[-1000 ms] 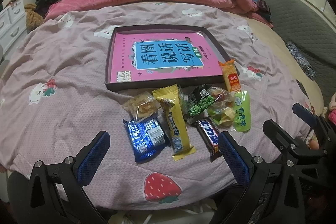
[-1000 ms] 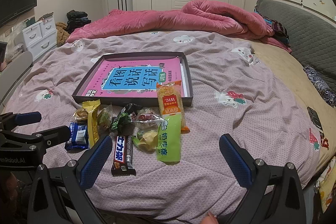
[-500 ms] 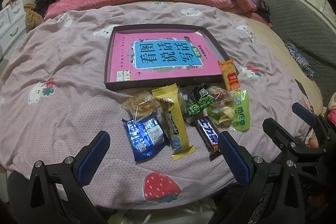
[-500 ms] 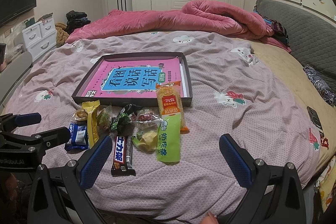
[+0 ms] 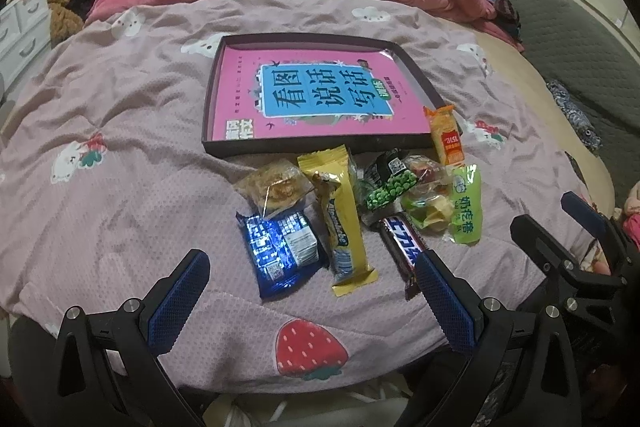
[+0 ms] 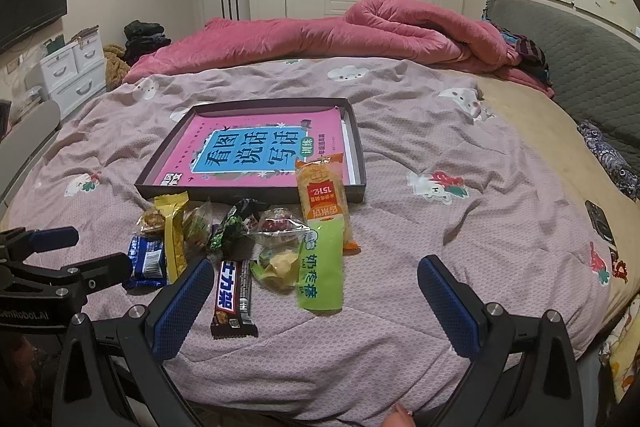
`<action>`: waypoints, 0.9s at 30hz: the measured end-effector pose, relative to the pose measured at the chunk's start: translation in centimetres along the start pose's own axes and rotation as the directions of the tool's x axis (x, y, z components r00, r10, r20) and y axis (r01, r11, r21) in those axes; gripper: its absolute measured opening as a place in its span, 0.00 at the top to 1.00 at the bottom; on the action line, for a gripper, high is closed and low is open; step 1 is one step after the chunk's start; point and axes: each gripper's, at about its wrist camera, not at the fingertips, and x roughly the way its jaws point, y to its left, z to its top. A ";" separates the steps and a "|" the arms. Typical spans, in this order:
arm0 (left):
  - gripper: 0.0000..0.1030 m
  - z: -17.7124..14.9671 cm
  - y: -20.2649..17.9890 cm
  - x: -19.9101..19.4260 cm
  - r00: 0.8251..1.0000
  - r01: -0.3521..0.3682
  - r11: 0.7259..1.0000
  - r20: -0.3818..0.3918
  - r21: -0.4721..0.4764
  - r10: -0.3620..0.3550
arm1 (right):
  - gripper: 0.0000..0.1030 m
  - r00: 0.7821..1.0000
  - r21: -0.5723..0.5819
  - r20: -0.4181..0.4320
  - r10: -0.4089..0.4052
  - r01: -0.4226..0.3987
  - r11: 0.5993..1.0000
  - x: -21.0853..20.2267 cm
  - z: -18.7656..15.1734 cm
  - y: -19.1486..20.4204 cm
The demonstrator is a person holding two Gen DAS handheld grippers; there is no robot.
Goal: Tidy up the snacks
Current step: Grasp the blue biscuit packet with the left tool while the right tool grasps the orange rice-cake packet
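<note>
Snacks (image 5: 360, 215) on pink quilt (image 5: 120, 187), beside dark tray (image 5: 210, 107)

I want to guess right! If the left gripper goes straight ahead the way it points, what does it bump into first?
Probably the blue wrapped snack, lying nearest between the open fingers of the left gripper, with the yellow bar beside it. Depth is hard to judge; it might meet the bedspread first.
</note>
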 end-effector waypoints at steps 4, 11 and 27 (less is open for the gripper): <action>0.01 -0.1 0.6 0.5 1.000 0.002 1.000 -0.028 -0.016 -0.002 | 0.00 1.000 0.004 -0.003 0.000 0.000 1.000 0.1 0.0 -0.1; 0.01 -0.1 2.7 1.5 0.998 -0.026 0.996 -0.056 -0.083 0.022 | 0.00 1.000 0.016 -0.011 0.007 -0.007 1.000 0.5 0.1 -0.4; 0.01 0.7 4.4 5.1 0.991 -0.049 0.985 -0.135 -0.165 0.027 | 0.00 0.999 0.041 -0.033 0.013 -0.011 0.999 1.9 0.5 -1.2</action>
